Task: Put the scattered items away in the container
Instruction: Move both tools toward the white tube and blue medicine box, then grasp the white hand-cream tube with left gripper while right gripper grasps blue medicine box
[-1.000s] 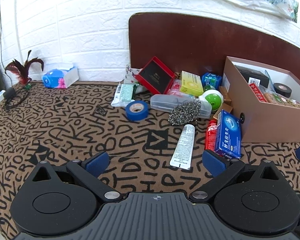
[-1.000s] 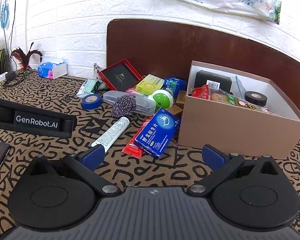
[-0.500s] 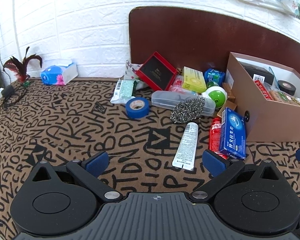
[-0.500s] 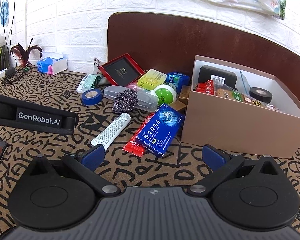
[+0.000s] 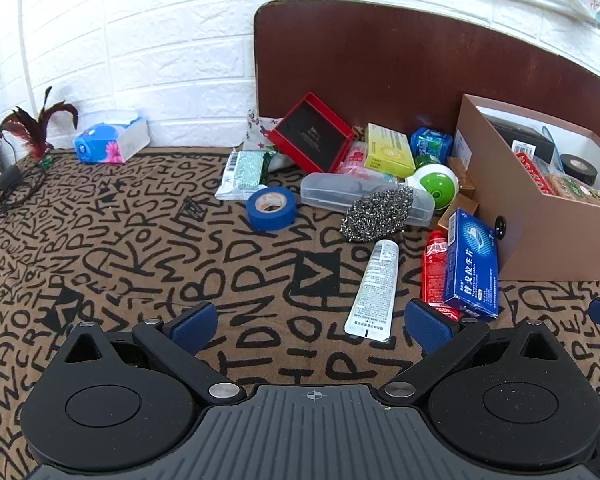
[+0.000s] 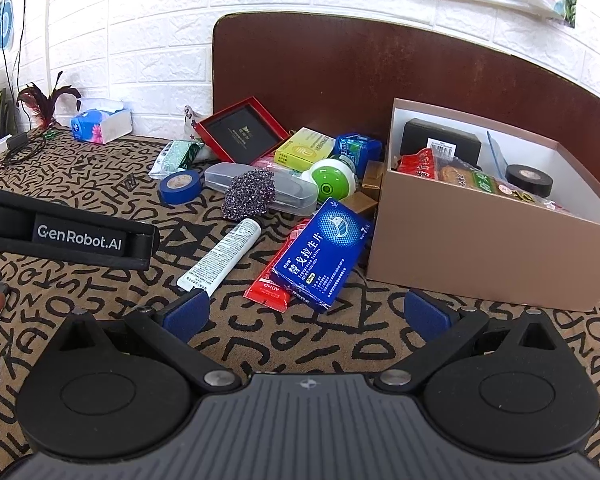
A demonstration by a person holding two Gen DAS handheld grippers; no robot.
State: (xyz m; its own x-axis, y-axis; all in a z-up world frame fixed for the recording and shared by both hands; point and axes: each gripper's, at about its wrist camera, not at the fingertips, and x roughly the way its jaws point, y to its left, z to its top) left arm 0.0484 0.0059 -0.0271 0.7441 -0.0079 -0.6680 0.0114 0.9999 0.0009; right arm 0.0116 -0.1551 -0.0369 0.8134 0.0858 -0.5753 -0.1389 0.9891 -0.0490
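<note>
Change: both views have drifted nearer the clutter, items sitting lower and larger than a second ago
Left gripper (image 5: pixel 310 322): jaws spread wide, nothing between them, hovering over the patterned cloth (image 5: pixel 100 256)
Right gripper (image 6: pixel 306 314): released too, empty, just short of the blue medicine box (image 6: pixel 320 248)
Scattered items: white tube (image 5: pixel 374 284), steel scourer (image 5: pixel 376 214) and blue tape roll (image 5: pixel 271 208) on the cloth
Container: cardboard box (image 6: pixel 480 240) at right, partly filled, with the blue medicine box just beside its near wall

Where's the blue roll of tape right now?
The blue tape roll lies flat on the patterned cloth, left of the clear plastic case and just in front of the green wipes packet, well left of the cardboard box.
</note>
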